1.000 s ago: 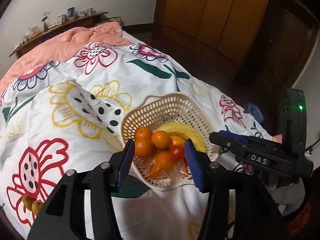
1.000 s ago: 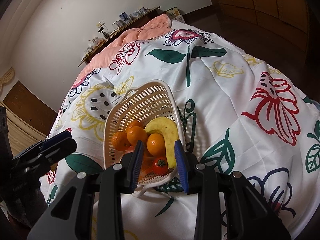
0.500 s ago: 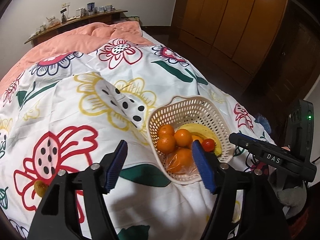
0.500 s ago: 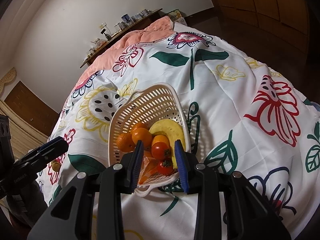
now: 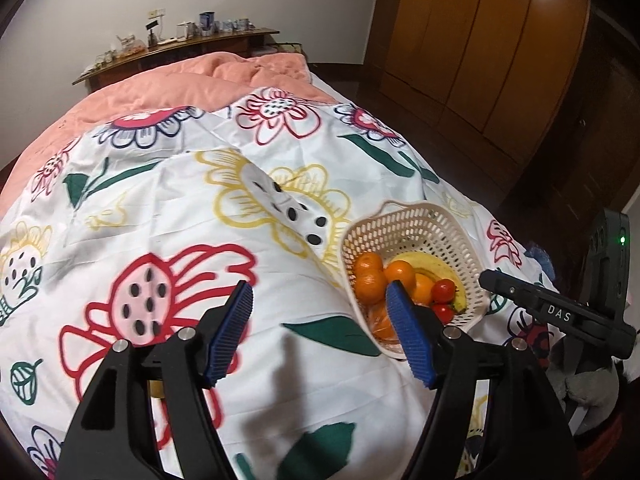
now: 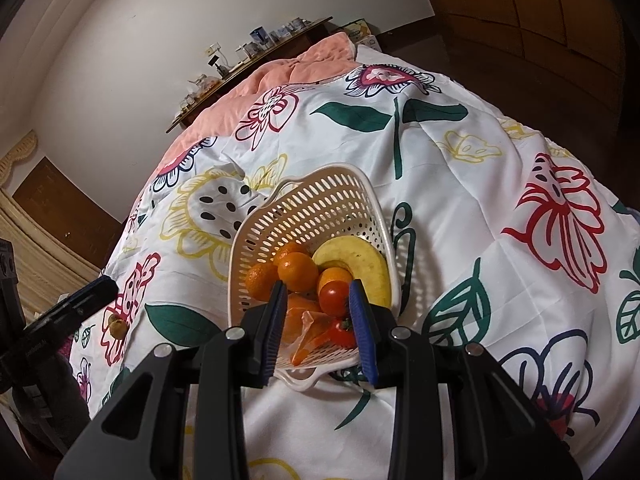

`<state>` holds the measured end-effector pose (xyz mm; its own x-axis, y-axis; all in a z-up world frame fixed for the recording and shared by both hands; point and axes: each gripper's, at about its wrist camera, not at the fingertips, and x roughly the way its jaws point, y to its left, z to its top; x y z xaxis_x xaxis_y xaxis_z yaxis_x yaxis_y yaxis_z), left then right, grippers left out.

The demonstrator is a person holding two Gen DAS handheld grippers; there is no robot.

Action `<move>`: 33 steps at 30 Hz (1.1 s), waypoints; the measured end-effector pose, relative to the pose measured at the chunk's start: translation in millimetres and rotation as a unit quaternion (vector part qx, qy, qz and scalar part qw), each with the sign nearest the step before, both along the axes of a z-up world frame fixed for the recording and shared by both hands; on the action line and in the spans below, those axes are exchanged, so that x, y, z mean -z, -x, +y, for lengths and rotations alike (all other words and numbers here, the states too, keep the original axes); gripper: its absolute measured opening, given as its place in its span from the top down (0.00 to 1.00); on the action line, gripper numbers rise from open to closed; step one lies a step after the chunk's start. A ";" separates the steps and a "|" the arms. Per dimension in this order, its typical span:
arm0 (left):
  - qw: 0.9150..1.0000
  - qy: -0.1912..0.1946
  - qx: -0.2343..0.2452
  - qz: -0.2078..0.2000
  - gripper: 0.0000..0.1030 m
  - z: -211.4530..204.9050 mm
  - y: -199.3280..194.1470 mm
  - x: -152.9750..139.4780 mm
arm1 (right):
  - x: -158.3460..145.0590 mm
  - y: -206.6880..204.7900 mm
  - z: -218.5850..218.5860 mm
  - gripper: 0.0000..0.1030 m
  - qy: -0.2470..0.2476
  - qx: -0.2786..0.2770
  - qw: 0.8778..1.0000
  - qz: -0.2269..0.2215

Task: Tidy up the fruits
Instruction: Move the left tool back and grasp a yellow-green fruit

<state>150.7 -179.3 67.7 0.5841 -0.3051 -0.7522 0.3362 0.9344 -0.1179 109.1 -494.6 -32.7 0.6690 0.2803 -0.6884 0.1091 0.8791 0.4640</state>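
Left gripper [image 5: 320,336] has drawn sideways off the cream perforated plastic basket [image 6: 320,204], jaws just spread, nothing between them | right gripper [image 6: 318,330] clamps basket's near rim | basket on flowered white quilt [image 5: 160,208] holds oranges [image 6: 297,271], yellow banana [image 6: 360,258], red tomatoes [image 6: 334,298]

Ahead of the right gripper's blue pads [image 6: 361,328] stands a cream lattice basket [image 6: 320,204] holding orange mandarins [image 6: 298,271], a yellow banana [image 6: 356,258] and red tomatoes [image 6: 334,298]. Under both tools lies a white bedcover [image 5: 168,216] printed with red, yellow and navy outlined flowers and dark green leaves. Beyond it, a plain salmon-pink blanket [image 5: 208,80]. The gripper bodies are black.
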 end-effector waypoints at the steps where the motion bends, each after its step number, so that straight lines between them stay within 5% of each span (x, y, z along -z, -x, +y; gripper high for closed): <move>1: 1.000 0.001 -0.005 -0.001 0.31 5.2 0.1 -1.4 | 0.0 -0.1 1.0 0.68 0.000 -0.001 1.000 0.000; 22: 0.995 0.014 -0.100 0.003 0.26 110.7 -1.4 -14.9 | -2.5 -0.2 16.9 0.68 0.003 -0.021 1.000 0.001; 33: 0.986 0.028 -0.148 0.065 0.27 146.8 -4.9 18.8 | 0.2 -2.9 29.7 0.68 0.007 -0.035 0.999 0.008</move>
<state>155.6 -32.5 48.9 0.5529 -0.1793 -0.8137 0.0281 0.9800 -0.1968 112.0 -464.9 -32.9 0.6374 0.3160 -0.7027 0.0547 0.8912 0.4503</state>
